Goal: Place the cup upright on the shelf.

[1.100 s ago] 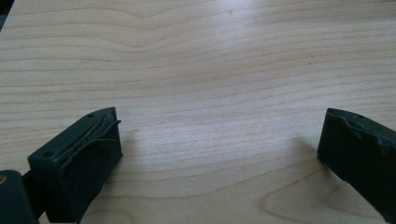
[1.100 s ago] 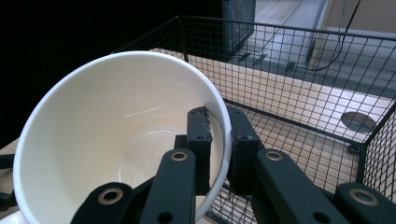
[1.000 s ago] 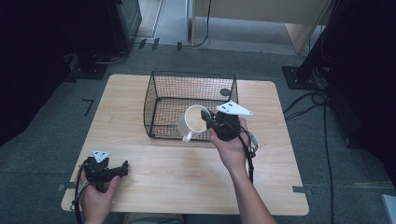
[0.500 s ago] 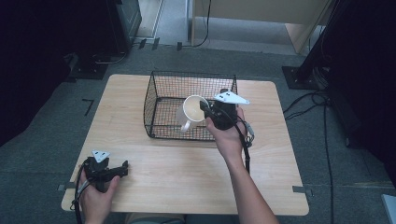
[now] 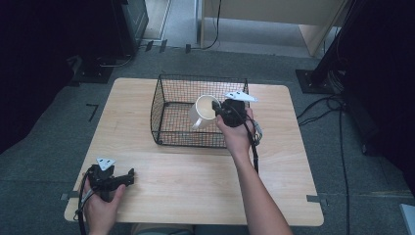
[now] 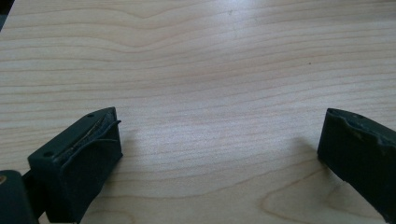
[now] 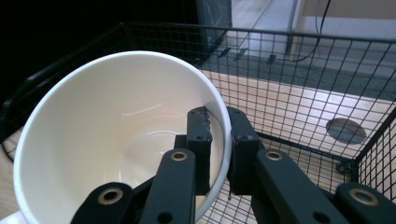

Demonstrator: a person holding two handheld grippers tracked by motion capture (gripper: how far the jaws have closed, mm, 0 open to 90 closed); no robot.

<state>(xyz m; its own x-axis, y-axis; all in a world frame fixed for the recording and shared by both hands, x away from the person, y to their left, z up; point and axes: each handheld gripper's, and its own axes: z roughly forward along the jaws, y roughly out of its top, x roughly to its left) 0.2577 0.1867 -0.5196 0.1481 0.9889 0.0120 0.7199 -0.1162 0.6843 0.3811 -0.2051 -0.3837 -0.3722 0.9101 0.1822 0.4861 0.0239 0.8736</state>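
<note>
While the mug hangs in the air: the right gripper [image 5: 219, 110] pinches the white mug [image 5: 203, 108] by its rim, above the inside of the wire basket [image 5: 169, 88].
What changed: a second ago the mug sat lower, by the near wall of the basket; now it is higher and farther over the basket floor.
What that means: I think the mug is being put into the basket, and it just needs to go down and be let go.
Right gripper hold: in the right gripper view [image 7: 217, 135] one jaw is inside the mug [image 7: 116, 130] and one is outside, squeezed tight on the thin wall.
Left gripper: it rests [image 5: 128, 176] near the front left corner of the table [image 5: 293, 196], well apart from the basket, the same as before.
Left gripper fingers: spread wide [image 6: 219, 140] with nothing between them, just bare wood.
Mug: smooth, shiny, round and wide at the top, with a handle on its side.
Basket: thin black wire in little squares [image 7: 299, 88], boxy, open on top.
Table: pale wood with wavy lines [image 6: 210, 70], and a round hole [image 7: 346, 130] seen through the mesh.
Jaws: black, blocky, with rough pads [image 6: 93, 154].
</note>
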